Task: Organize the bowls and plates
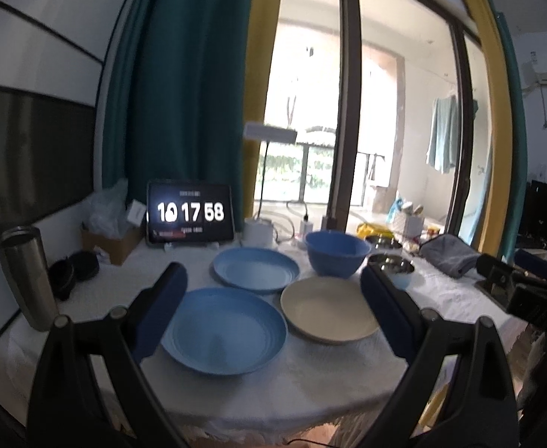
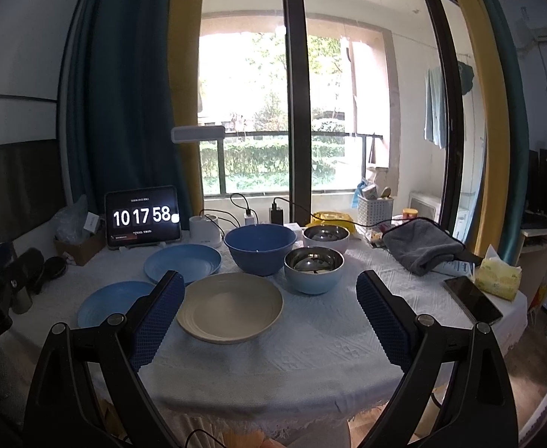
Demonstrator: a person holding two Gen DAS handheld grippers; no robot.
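Note:
On the white-clothed table (image 2: 311,347) lie three plates: a blue plate (image 1: 224,330) nearest on the left, a paler blue plate (image 1: 255,268) behind it, and a cream plate (image 2: 230,308) in the middle. Behind them stands a big dark blue bowl (image 2: 260,248), with two steel-lined bowls to its right, one pale blue (image 2: 314,268) and one white (image 2: 325,238). My left gripper (image 1: 273,295) hovers open over the near blue plate and the cream plate. My right gripper (image 2: 269,295) hangs open above the cream plate. Neither holds anything.
A tablet clock (image 2: 142,218) stands at the back left, with a steel tumbler (image 1: 27,276) and a cardboard box (image 1: 113,242) nearby. A grey towel (image 2: 423,244), a phone (image 2: 473,298) and a tissue pack (image 2: 497,276) lie at the right. Chargers and cables (image 2: 251,216) run along the window side.

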